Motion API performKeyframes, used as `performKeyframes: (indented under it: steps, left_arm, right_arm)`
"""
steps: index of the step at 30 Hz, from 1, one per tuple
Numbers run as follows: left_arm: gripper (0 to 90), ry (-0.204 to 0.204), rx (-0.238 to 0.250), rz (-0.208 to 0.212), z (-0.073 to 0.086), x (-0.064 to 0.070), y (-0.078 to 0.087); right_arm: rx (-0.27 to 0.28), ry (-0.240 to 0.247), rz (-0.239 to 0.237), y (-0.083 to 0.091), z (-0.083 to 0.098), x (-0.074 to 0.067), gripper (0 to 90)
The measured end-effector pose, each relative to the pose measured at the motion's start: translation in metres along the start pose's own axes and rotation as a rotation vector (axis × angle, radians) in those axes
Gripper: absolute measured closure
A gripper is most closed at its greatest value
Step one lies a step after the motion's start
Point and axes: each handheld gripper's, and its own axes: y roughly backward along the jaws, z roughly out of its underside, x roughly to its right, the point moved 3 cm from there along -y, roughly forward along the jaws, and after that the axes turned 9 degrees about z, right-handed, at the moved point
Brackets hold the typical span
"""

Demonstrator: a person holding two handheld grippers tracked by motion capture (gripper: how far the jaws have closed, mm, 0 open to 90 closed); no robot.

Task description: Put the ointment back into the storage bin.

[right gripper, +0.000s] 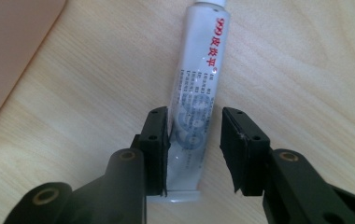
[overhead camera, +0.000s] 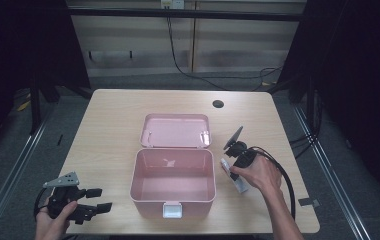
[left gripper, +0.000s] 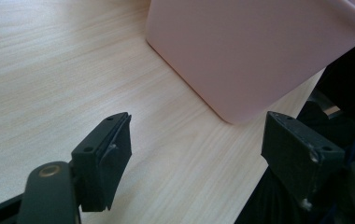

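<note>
Right gripper view looks straight down on a white soft tube with red and blue writing (right gripper: 198, 88). It lies flat on the pale wooden table (right gripper: 306, 70), between the two black jaws of the right gripper (right gripper: 194, 140). The left jaw touches the tube's side, but the right jaw has a gap, so the tube is not pinched yet. To do it well, squeeze gently near the flat end and keep the tube straight, then lift it toward the open pink plastic box (overhead camera: 173, 180) just beside it. High view shows that box with its lid (overhead camera: 176, 131) laid back. It also shows the left gripper (overhead camera: 100, 200), spread wide and holding nothing, near the box's front corner.
</note>
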Motion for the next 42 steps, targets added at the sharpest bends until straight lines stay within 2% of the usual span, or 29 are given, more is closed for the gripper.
performKeyframes:
  steps: [13,23,29,32,42]
  left_arm:
    - [24.1,-0.001,-0.003,0.0,0.0,0.0,0.0]
    - [24.1,0.001,-0.003,0.006,0.001,0.0,-0.001]
    - [24.1,0.006,-0.007,0.002,0.0,0.0,-0.002]
    - [24.1,0.006,-0.005,0.004,0.001,0.0,-0.001]
    - [24.1,0.008,-0.006,0.006,0.0,0.0,-0.001]
  right_arm:
    - [-0.034,0.034,0.014,-0.012,-0.005,-0.006,65.8]
    - [-0.037,0.043,0.026,-0.012,-0.006,-0.007,66.6]
    - [-0.048,0.041,0.019,-0.012,-0.006,-0.007,67.1]
    - [-0.033,0.031,0.002,-0.007,-0.005,-0.006,70.5]
    - [-0.044,0.03,0.008,-0.004,-0.002,-0.007,70.7]
